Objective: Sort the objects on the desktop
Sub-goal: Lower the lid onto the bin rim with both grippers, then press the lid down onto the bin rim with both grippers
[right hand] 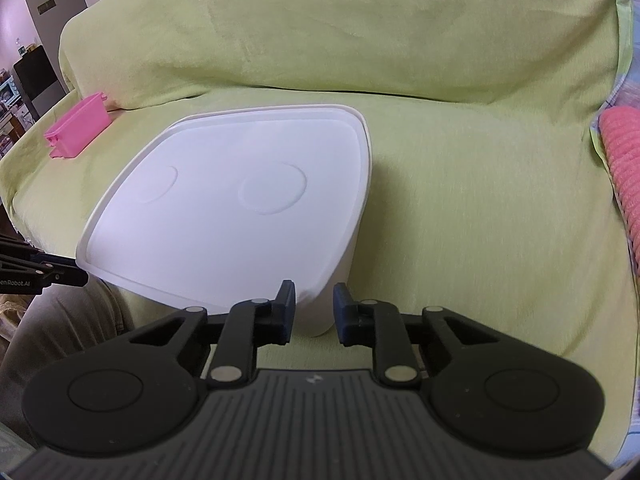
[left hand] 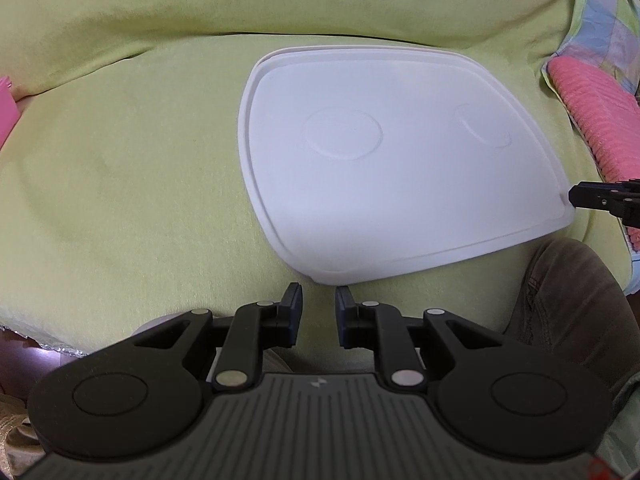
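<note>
Two grippers hover with fingers parted and nothing between them: the left gripper just short of the near corner of the white lidded box, the right gripper at its other near corner. The box sits mid-seat on a green-covered sofa (lid on). A pink container lies near the seat's far left edge.

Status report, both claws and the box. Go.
Left claw open, empty. Right claw open, empty. White lidded box shut, on green sofa. Nothing blocking.
</note>
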Action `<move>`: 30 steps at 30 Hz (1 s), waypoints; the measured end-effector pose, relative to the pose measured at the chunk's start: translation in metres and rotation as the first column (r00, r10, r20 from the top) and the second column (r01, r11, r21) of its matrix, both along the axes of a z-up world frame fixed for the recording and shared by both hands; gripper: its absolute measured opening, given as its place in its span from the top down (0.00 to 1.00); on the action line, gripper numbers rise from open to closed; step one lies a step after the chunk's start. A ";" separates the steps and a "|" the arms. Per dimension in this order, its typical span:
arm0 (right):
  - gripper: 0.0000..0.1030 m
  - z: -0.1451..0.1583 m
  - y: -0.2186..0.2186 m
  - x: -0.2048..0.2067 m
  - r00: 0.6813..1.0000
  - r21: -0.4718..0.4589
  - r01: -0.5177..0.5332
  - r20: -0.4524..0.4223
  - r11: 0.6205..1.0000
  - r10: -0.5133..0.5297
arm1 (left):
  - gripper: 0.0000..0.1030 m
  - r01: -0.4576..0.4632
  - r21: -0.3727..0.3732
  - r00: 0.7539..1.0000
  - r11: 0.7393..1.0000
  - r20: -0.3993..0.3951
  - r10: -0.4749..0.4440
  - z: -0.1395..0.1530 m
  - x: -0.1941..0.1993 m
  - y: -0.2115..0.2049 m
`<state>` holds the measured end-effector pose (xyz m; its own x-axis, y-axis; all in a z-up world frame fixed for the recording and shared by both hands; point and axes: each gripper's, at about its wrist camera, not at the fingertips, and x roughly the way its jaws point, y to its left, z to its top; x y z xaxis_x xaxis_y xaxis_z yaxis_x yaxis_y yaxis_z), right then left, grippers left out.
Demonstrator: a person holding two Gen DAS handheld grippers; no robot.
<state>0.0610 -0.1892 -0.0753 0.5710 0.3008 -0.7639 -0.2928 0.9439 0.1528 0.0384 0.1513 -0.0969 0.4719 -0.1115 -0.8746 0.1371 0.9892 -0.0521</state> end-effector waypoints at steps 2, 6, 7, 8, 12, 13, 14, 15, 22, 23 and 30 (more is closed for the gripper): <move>0.82 0.000 0.002 0.001 1.000 -0.004 -0.001 0.003 1.000 0.001 | 0.81 -0.001 0.001 1.000 1.000 0.001 0.001 -0.001 0.002 0.001; 0.83 -0.002 0.006 0.003 1.000 -0.018 -0.002 0.013 1.000 0.003 | 0.81 -0.004 0.002 1.000 1.000 -0.001 0.004 -0.003 0.006 0.000; 0.83 -0.001 0.006 0.002 1.000 -0.022 -0.002 0.014 1.000 0.002 | 0.81 -0.003 0.003 1.000 1.000 -0.002 0.003 -0.005 0.007 -0.002; 0.83 -0.001 0.007 0.002 1.000 -0.027 -0.001 0.015 1.000 0.001 | 0.81 -0.003 0.005 1.000 1.000 -0.003 0.003 -0.006 0.008 -0.003; 0.83 -0.002 0.008 0.003 1.000 -0.030 0.004 0.015 1.000 -0.004 | 0.81 -0.001 0.009 1.000 1.000 -0.006 0.001 -0.008 0.010 -0.001; 0.83 -0.003 0.007 0.003 1.000 -0.029 0.006 0.015 1.000 -0.005 | 0.81 -0.001 0.009 1.000 1.000 -0.007 0.001 -0.008 0.011 -0.001; 0.83 -0.002 0.007 0.003 1.000 -0.029 0.007 0.016 1.000 -0.006 | 0.81 0.000 0.012 1.000 1.000 -0.008 0.001 -0.009 0.011 -0.001; 0.82 -0.002 0.007 0.003 1.000 -0.030 0.008 0.017 1.000 -0.008 | 0.81 0.000 0.015 1.000 1.000 -0.008 0.000 -0.009 0.012 -0.002; 0.82 0.010 0.008 -0.005 0.998 -0.031 -0.002 0.066 1.000 0.004 | 0.81 0.016 0.057 1.000 0.998 -0.005 -0.016 -0.006 0.008 -0.006; 0.82 0.012 0.008 -0.006 0.997 -0.036 -0.014 0.074 0.999 0.016 | 0.81 0.017 0.065 1.000 0.998 -0.004 -0.016 -0.004 0.006 -0.006; 0.82 0.010 0.024 -0.019 0.987 -0.080 -0.133 0.086 0.988 0.139 | 0.81 0.027 0.078 1.000 0.997 0.012 -0.028 0.004 0.000 -0.005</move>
